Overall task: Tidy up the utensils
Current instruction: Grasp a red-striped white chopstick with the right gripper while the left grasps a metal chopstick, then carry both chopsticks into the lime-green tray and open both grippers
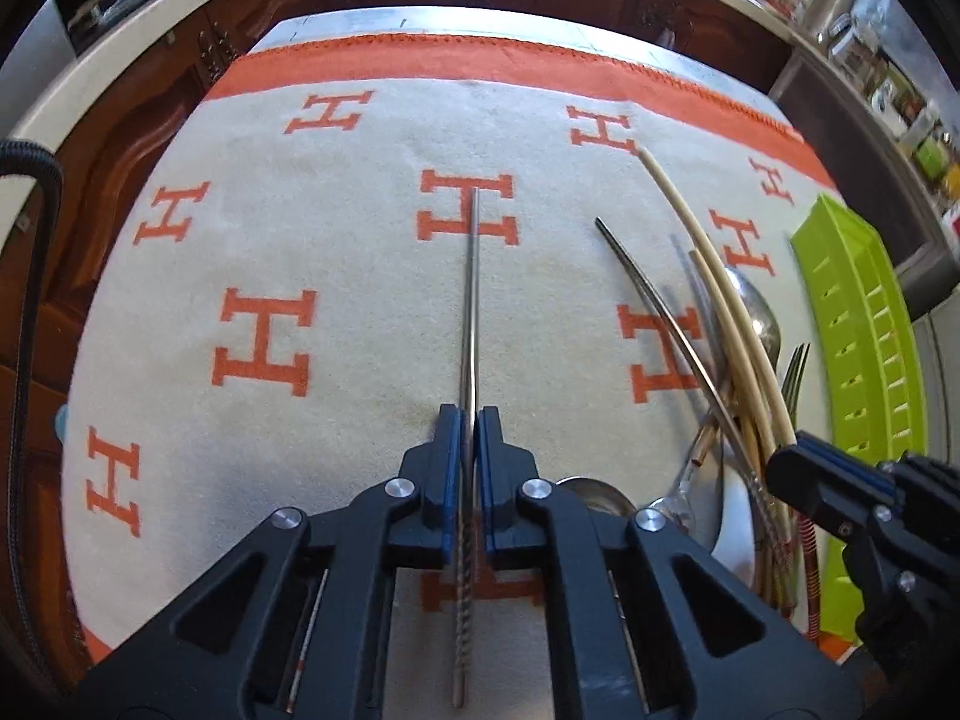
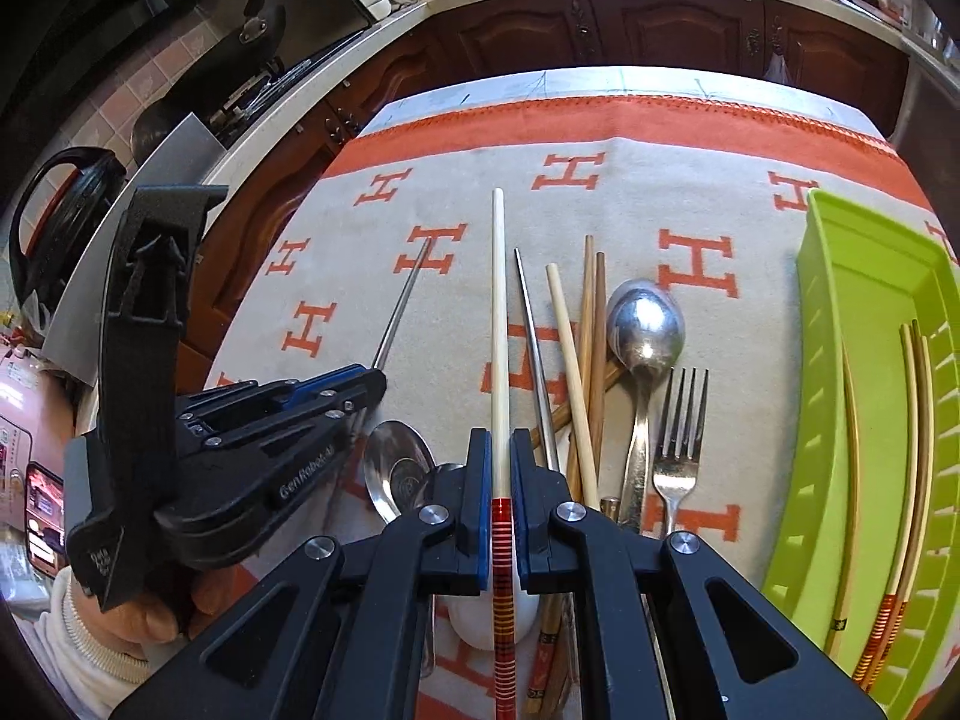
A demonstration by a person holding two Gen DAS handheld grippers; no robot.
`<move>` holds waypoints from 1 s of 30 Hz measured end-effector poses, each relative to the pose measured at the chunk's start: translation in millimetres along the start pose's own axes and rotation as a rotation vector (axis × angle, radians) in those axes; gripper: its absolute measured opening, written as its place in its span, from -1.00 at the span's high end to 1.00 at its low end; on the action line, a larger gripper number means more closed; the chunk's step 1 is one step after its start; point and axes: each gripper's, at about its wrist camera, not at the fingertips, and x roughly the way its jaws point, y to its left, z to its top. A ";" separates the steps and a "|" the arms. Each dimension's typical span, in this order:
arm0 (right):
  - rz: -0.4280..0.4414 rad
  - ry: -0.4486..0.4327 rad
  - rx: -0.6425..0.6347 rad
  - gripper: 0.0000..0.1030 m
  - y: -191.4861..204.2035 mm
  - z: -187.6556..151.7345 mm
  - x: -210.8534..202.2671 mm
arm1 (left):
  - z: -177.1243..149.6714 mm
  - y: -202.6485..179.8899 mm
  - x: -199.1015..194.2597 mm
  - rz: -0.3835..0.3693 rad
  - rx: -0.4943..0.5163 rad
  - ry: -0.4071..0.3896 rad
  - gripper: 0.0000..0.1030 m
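- The left gripper's (image 1: 468, 420) jaws were closed on a metal chopstick (image 1: 470, 300), which ran straight out between the blue pads, its tip over an orange H of the cloth (image 1: 270, 210).
- The right gripper's (image 2: 501, 450) jaws were clamped on a cream chopstick (image 2: 498, 312) whose handle end carried red and gold bands; the pale shaft pointed away over the cloth.
- Just right of that chopstick lay a second metal chopstick (image 2: 534, 348), then a pale bamboo one and two brown wooden ones crossing in a loose pile.
- A large steel spoon (image 2: 645, 324) lay bowl-up beside the pile, with a fork (image 2: 681, 420) just to its right, tines pointing away.
- Another spoon (image 2: 399, 468) sat near the right gripper's left finger, partly hidden by it.
- A green plastic tray (image 2: 840, 276) stood at the right edge of the cloth, with three chopsticks (image 2: 912, 420) lying lengthwise inside it.
- In the right wrist view, a hand in a pale knit sleeve (image 2: 90, 648) held the left gripper, and dark wooden cabinets (image 2: 630, 30) stood beyond the table.
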 end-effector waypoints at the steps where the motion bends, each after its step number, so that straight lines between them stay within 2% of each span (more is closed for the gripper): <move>1: -0.001 -0.003 0.005 0.89 -1.7 -1.4 -1.6 | 0.5 6.8 -0.5 -0.032 -0.036 0.002 0.93; 5: -0.003 -0.012 0.026 0.89 -10.0 -7.0 -8.7 | -1.5 25.5 -8.9 -0.059 -0.115 -0.014 0.93; 11: -0.001 -0.051 0.063 0.88 -23.8 -14.1 -28.5 | -9.9 39.6 -33.5 -0.076 -0.142 -0.024 0.93; 19: 0.015 -0.093 0.089 0.88 -30.5 -29.4 -59.2 | -28.6 19.8 -79.0 -0.104 -0.078 -0.060 0.93; 30: 0.032 -0.177 0.128 0.88 -38.7 -48.8 -123.3 | -39.5 -44.6 -132.3 -0.181 0.058 -0.101 0.93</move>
